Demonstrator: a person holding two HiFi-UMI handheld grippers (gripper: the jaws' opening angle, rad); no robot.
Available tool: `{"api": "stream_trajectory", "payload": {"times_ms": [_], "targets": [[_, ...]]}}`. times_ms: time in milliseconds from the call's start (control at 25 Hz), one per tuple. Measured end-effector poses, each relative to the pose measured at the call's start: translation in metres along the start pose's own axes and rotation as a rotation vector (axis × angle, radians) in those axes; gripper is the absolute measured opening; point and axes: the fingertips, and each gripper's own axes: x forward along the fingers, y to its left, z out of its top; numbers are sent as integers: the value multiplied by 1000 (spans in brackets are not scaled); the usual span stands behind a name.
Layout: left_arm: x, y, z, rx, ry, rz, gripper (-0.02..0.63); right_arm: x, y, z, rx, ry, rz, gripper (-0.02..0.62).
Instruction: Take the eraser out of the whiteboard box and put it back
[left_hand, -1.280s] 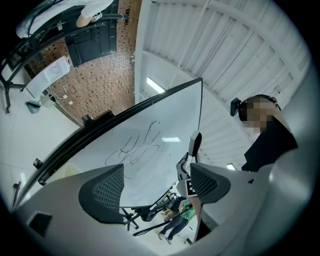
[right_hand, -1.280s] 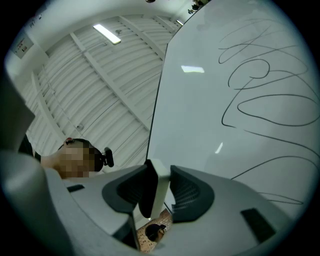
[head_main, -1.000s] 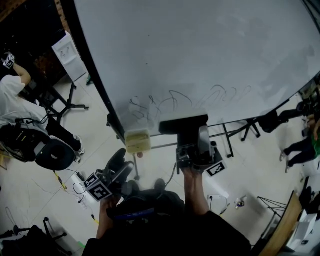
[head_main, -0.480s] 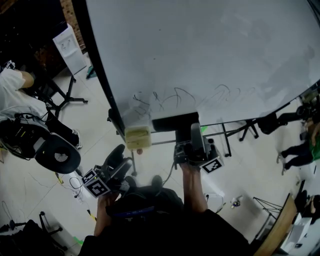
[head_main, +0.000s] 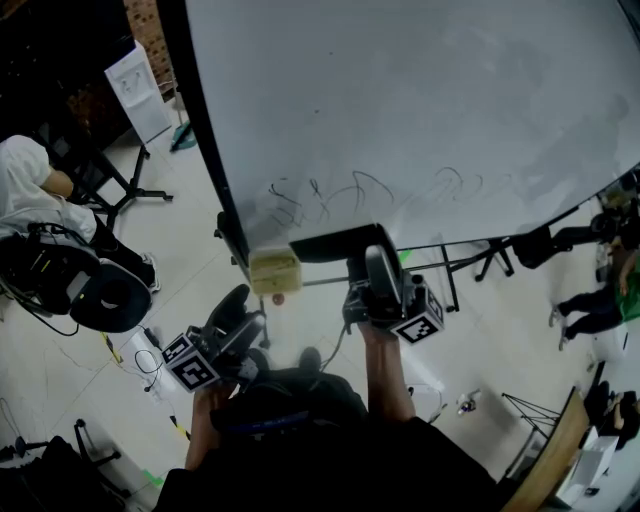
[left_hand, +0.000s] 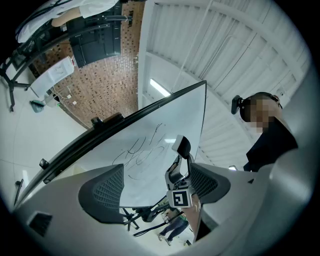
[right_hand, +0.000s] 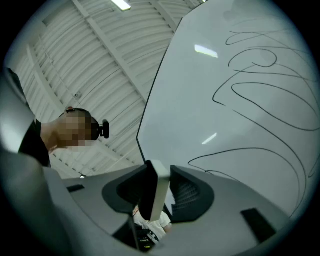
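Board: large white whiteboard (head_main: 420, 110) with looping dark pen scribbles (head_main: 350, 195) low on its face.
Box: pale yellow rectangular whiteboard box (head_main: 275, 272) hangs at the board's lower edge.
Right hand-held gripper (head_main: 372, 265) (right_hand: 156, 186): clamped on a flat, dark-faced, pale-edged eraser (head_main: 340, 243) (right_hand: 159, 192), which stands edge-on between the pads.
Eraser position: out of the box, at its 2 o'clock, near but apart. It lies over the board's lower edge, below the scribbles. Contact with the board cannot be told.
Left hand-held gripper (head_main: 243, 322) (left_hand: 155, 187): jaws apart, nothing between them. It is at 8 o'clock of the right one, well apart.
Surroundings: person in a white shirt (head_main: 25, 190) at 9 o'clock, beside a black office chair (head_main: 110, 300) on the pale floor (head_main: 60, 380).
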Motion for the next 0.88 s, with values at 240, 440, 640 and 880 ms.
{"api": "stream_trajectory", "payload": {"times_ms": [240,440,640,880], "targets": [[-2,1,1,-6,-5,3,408,-4,-7,-27,-74,128,-19,167],[-4,5,-1,-6,-5,5,408,-6,-12,-43,-96,186,-24,167],[-4,5,0,-10,-6,6,408,-9,-14,-46,-95,195,-31,167],[-9,6,1,-7,-9,13,408,-12,-16,-60,-170,283,-44,167]]}}
